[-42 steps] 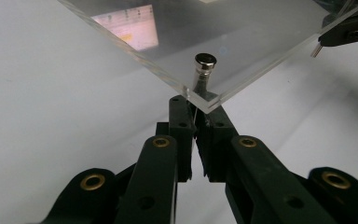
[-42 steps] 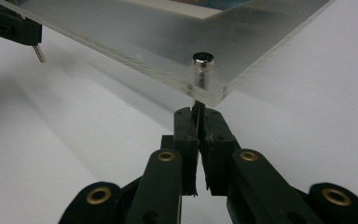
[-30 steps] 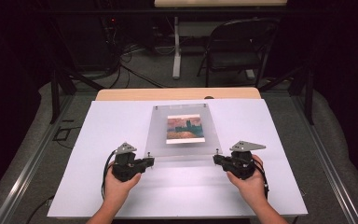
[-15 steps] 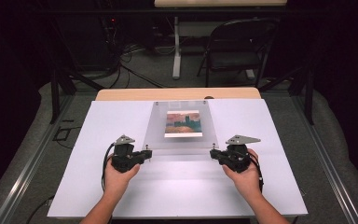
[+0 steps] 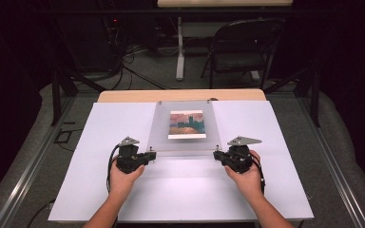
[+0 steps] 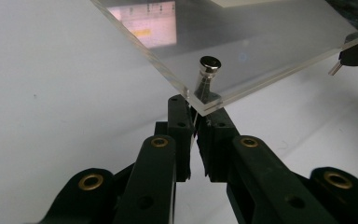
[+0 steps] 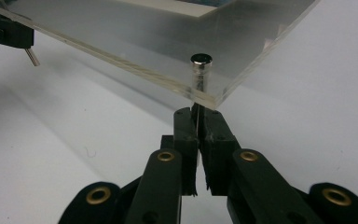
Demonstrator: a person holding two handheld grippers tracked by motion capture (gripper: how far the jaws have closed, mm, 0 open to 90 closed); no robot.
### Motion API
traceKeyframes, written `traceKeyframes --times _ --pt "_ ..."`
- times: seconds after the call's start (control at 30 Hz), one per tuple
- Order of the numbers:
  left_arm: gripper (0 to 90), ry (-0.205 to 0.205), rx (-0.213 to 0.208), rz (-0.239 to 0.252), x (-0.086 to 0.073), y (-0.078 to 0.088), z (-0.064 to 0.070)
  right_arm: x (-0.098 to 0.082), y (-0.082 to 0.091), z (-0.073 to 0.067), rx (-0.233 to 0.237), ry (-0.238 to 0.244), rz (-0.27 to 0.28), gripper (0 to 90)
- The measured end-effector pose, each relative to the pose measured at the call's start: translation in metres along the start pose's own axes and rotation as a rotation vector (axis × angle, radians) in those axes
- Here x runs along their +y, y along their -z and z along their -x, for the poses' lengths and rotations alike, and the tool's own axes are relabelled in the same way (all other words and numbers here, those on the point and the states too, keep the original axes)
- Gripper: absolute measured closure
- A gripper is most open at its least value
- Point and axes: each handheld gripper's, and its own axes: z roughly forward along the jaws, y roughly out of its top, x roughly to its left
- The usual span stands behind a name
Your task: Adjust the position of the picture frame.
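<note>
Clear, glossy acrylic frame (image 5: 183,128), perhaps double-layered, round metal studs (image 6: 209,64).

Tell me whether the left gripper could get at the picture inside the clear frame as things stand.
Probably not. The left gripper is shut on a near corner of the clear frame, by its metal stud. The picture lies under the acrylic pane, which covers it, so the jaws could touch only the pane.
</note>
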Motion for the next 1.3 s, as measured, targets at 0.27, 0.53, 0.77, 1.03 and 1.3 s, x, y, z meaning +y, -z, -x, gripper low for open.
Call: traceKeyframes --times 0.27,0.53,0.77,1.03,1.3 --pt "83.1 0.008 0.004 -0.002 -0.006 -0.004 -0.003 -0.007 -0.006 -0.001 -0.010 0.004 -0.010 85.6" --pt "82.9 0.006 0.012 -0.011 -0.010 -0.008 -0.005 -0.011 -0.010 -0.002 -0.015 0.015 -0.020 85.5" --pt "82.9 -0.005 0.020 -0.028 -0.013 -0.012 -0.004 -0.014 -0.013 -0.001 -0.026 0.024 -0.037 85.3" --pt "82.6 -0.008 0.030 -0.033 -0.017 -0.015 -0.004 -0.018 -0.016 -0.001 -0.037 0.031 -0.049 85.3" --pt "82.6 -0.021 0.020 -0.041 -0.018 -0.015 0.002 -0.020 -0.013 0.001 -0.046 0.020 -0.057 85.4"
